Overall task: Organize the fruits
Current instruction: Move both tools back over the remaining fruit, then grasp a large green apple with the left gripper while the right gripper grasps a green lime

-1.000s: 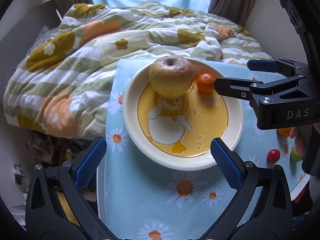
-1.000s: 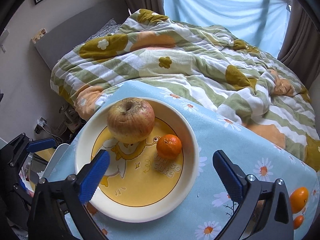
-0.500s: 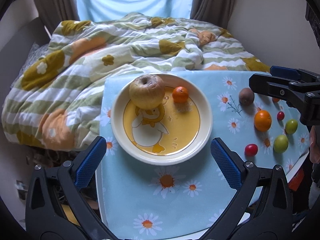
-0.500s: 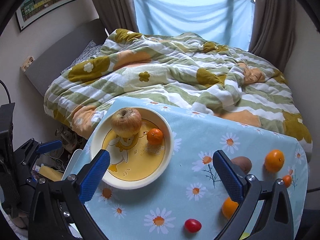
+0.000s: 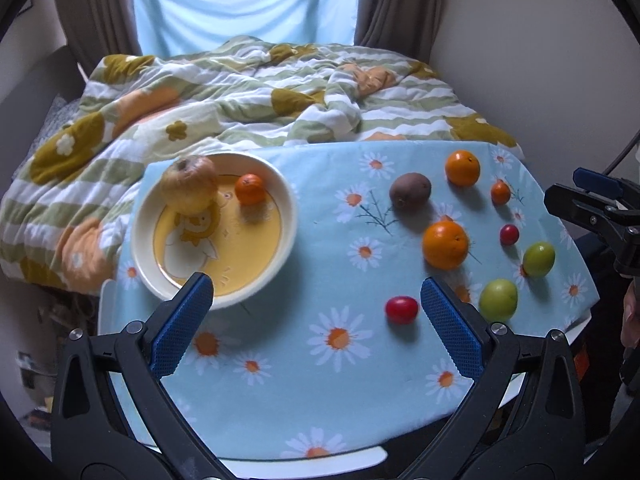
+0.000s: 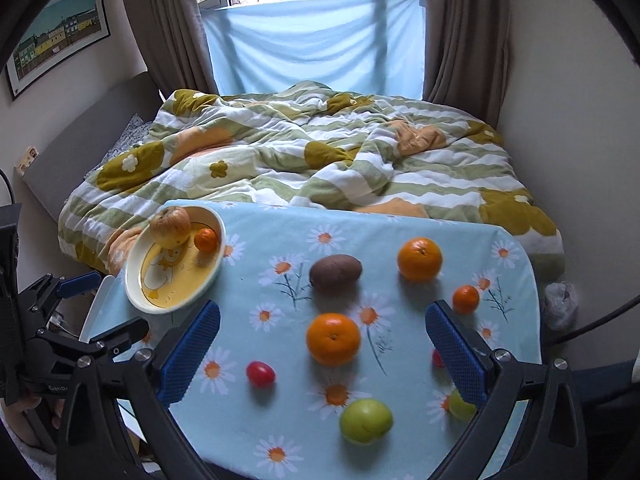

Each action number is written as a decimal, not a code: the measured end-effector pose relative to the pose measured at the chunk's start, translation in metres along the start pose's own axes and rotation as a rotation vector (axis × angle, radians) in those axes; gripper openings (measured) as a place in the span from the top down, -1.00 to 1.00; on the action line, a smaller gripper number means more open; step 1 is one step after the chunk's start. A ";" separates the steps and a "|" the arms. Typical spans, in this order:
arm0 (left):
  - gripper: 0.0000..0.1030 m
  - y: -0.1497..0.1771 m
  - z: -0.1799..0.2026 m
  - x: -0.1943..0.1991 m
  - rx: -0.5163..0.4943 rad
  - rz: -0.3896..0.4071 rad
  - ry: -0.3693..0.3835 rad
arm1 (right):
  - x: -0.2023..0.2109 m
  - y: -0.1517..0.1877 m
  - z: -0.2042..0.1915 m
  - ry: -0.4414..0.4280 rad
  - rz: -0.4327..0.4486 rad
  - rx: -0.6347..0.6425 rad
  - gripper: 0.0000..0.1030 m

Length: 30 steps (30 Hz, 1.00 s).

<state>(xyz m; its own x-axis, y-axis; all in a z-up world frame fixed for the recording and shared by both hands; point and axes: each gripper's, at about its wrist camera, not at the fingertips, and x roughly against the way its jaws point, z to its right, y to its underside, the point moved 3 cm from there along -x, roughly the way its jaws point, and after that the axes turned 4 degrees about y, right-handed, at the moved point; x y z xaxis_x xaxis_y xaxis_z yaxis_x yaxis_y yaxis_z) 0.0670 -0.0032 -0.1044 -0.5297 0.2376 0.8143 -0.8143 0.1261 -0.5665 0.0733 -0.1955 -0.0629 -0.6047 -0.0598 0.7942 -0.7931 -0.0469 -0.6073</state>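
The kiwi (image 6: 336, 273) lies lengthwise across the counter (image 5: 280, 360), between the duck plate (image 5: 280, 208) and an orange (image 6: 419, 259). The plate holds an apple (image 5: 189, 184), stem dimple up, and a mandarin (image 5: 250, 189). Both cameras have pulled back since earlier, revealing more loose fruit. Left gripper (image 5: 316, 320) and right gripper (image 6: 322, 344) hang wide, empty. A quilted bed (image 6: 320, 152) lies beyond.

A table (image 6: 516, 280) under a pale blue daisy cloth (image 6: 272, 280) carries a duck-printed plate (image 6: 136, 292) at its left. Loose fruit (image 6: 333, 339) (oranges, green and red ones) lies scattered across the right half.
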 end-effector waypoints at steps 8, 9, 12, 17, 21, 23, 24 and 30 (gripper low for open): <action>-1.00 0.027 0.089 -0.017 0.013 0.002 0.035 | 0.003 0.046 0.076 -0.011 -0.020 0.028 -0.99; -1.00 0.030 0.100 -0.021 0.010 -0.001 0.044 | 0.002 0.051 0.084 -0.012 -0.022 0.033 -0.99; -1.00 0.038 0.130 -0.035 -0.004 -0.009 0.065 | -0.003 0.064 0.104 -0.016 -0.031 0.053 -0.99; -1.00 0.053 0.168 -0.058 -0.033 -0.029 0.078 | -0.013 0.082 0.130 -0.029 -0.041 0.082 -0.98; -0.95 0.064 0.185 -0.080 -0.051 -0.058 0.074 | -0.026 0.094 0.140 -0.037 -0.051 0.110 -0.90; -0.86 0.069 0.190 -0.088 -0.055 -0.067 0.071 | -0.034 0.100 0.141 -0.037 -0.065 0.126 -0.88; -0.80 0.071 0.192 -0.092 -0.059 -0.073 0.065 | -0.039 0.102 0.141 -0.039 -0.070 0.133 -0.87; -0.56 0.077 0.195 -0.111 -0.062 -0.100 0.052 | -0.055 0.115 0.136 -0.043 -0.087 0.179 -0.67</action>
<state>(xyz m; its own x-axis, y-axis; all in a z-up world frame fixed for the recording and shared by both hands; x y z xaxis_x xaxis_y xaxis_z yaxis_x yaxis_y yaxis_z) 0.0164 -0.2078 -0.2139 -0.4324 0.2699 0.8604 -0.8455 0.2103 -0.4909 0.0257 -0.3333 -0.1793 -0.5274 -0.0903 0.8448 -0.8143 -0.2299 -0.5329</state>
